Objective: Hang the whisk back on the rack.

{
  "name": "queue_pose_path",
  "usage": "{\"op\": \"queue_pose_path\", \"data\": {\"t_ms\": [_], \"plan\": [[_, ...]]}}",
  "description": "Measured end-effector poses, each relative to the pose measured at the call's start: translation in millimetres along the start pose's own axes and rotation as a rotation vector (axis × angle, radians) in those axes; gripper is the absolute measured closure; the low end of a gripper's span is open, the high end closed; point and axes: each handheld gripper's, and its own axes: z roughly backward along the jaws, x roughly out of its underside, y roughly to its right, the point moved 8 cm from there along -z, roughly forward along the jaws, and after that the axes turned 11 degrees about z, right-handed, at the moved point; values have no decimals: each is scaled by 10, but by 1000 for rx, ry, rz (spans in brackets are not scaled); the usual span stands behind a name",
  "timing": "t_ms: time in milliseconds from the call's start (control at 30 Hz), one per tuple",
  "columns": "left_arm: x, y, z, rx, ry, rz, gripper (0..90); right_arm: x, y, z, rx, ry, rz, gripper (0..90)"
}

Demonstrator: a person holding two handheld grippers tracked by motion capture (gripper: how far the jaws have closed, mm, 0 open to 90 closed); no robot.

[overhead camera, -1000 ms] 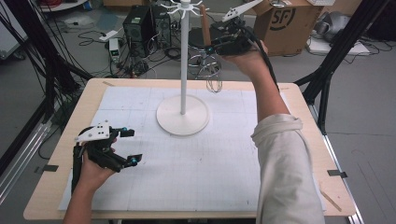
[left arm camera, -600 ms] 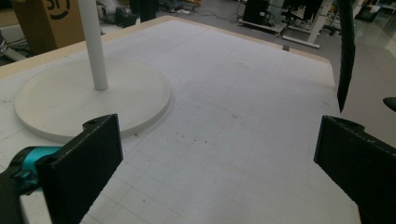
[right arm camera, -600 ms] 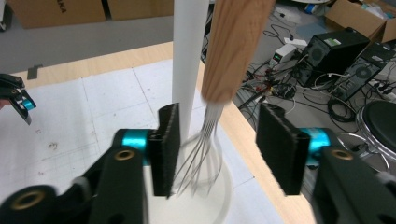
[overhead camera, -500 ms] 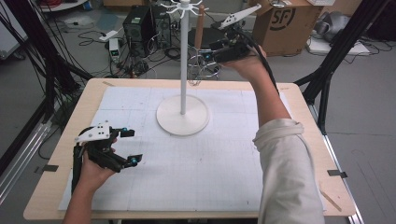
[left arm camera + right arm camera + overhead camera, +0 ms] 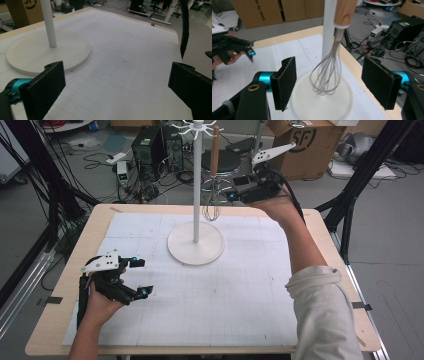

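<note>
A white stand (image 5: 197, 185) with hooks at its top rises from a round base (image 5: 195, 245) at the back middle of the table. A whisk (image 5: 214, 175) with a wooden handle hangs from one hook, wires down. My right gripper (image 5: 235, 189) is held in the air just right of the whisk, open, with nothing gripped. In the right gripper view the whisk (image 5: 328, 72) hangs ahead, between the two spread jaws, apart from both. My left gripper (image 5: 142, 277) rests open on the mat at the front left; its jaws (image 5: 117, 85) point at the stand base (image 5: 32, 55).
A white gridded mat (image 5: 235, 290) covers most of the wooden table (image 5: 320, 235). Behind the table the floor holds cardboard boxes (image 5: 305, 145), a computer (image 5: 147, 145) and tangled cables. Black frame legs (image 5: 360, 175) stand at the left and right.
My right gripper has come down and to the right, away from the stand's top, and the whisk's handle now shows hanging free. The left gripper has stayed put.
</note>
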Motion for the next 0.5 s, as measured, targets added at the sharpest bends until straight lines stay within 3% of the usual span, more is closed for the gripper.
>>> {"op": "queue_pose_path", "data": {"t_ms": [200,500], "plan": [[2,2,-2,-1,-2,1,17,152,-128,79,-6,27,-12,148],[4,2,-5,-1,-3,1,17,395,-245,139,6,59,-37,88]]}}
